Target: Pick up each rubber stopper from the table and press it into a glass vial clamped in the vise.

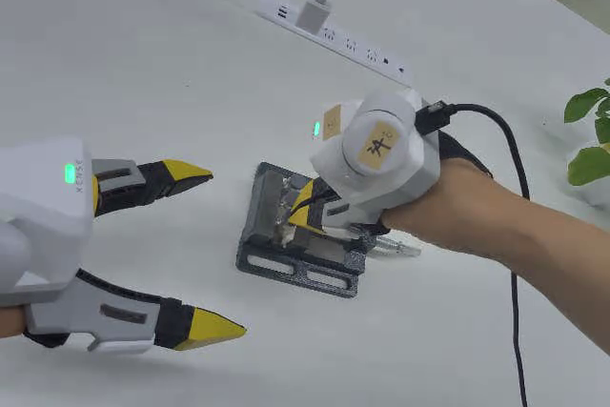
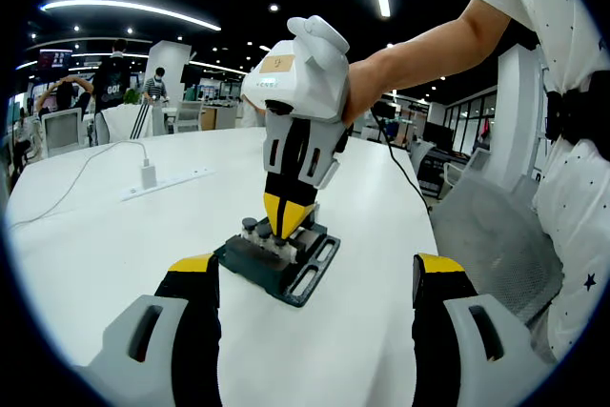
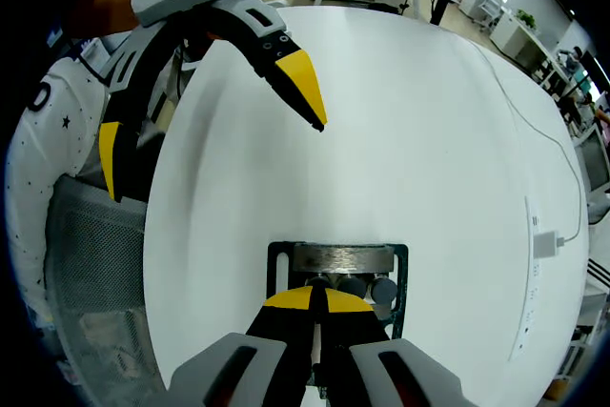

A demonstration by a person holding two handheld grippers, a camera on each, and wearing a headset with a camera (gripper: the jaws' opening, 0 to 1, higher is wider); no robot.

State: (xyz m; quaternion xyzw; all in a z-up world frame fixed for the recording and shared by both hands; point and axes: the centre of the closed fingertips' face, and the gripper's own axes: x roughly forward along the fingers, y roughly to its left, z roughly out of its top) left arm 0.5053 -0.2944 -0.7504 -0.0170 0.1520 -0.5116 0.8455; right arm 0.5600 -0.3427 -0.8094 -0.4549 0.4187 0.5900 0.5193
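Right hand-held gripper [image 1: 295, 214] over half-hidden vise [image 1: 297, 272]

We see white table [image 1: 143, 92]; dark vise [image 1: 295, 269] lies directly under right claw [image 1: 307, 209]; white power strip [image 1: 334, 30] beyond claw, well apart.

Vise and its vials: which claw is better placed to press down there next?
Right. The right claw, shut, has its tips at the vials in the vise; the left claw hangs open off to the side.
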